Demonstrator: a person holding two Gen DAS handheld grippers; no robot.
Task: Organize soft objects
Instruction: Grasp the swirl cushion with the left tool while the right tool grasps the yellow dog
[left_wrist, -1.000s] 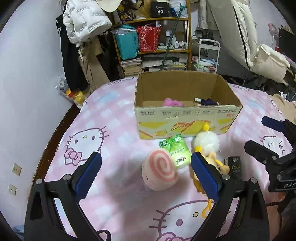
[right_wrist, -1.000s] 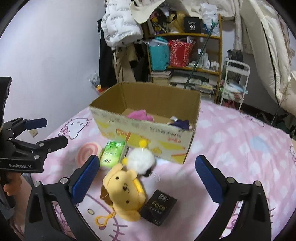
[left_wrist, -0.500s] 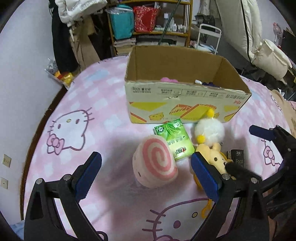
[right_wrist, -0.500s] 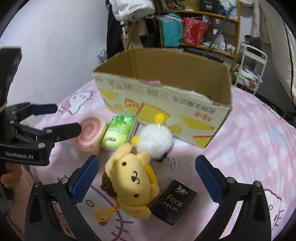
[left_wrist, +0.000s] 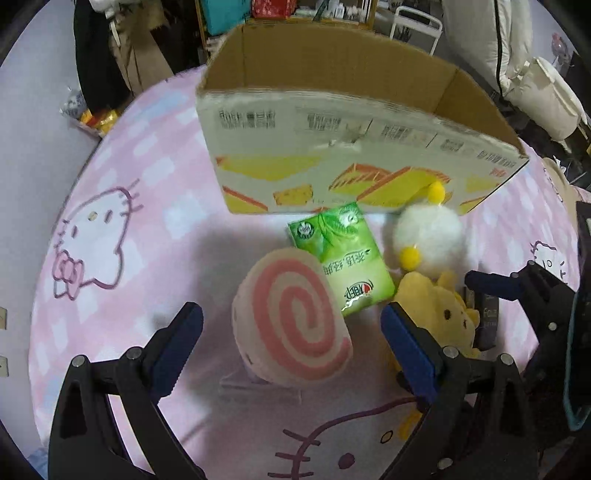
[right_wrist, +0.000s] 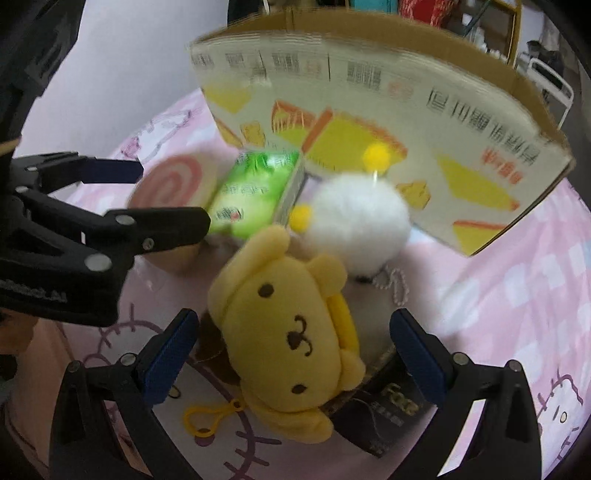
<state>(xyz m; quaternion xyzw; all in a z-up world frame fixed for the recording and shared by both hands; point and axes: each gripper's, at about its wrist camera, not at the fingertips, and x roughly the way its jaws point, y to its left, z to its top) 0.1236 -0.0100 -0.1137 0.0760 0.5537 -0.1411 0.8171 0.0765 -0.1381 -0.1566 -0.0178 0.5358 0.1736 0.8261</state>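
Observation:
A pink swirl-roll plush (left_wrist: 293, 325) lies on the pink bedspread between the spread blue pads of my left gripper (left_wrist: 291, 339), which is open and not touching it. A yellow dog plush (right_wrist: 291, 332) with a yellow clip lies between the pads of my right gripper (right_wrist: 291, 352), also open, pads apart from it. Behind them sit a green tissue pack (left_wrist: 341, 258), a white fluffy ball with yellow pompoms (right_wrist: 356, 225), and a black pack (right_wrist: 391, 410) partly under the dog. The cardboard box (left_wrist: 354, 158) stands just beyond. The left gripper (right_wrist: 122, 195) shows at the right wrist view's left.
The bedspread (left_wrist: 122, 206) has cat-face prints and ends at a wall on the left. Shelves, hanging coats and a white cart (left_wrist: 417, 22) crowd the room behind the box. The right gripper (left_wrist: 517, 291) sits close on the right of the left one.
Both grippers have come down and tilted steeper toward the toys. The swirl plush now sits between the left pads and the yellow dog between the right pads; the box interior has dropped from sight.

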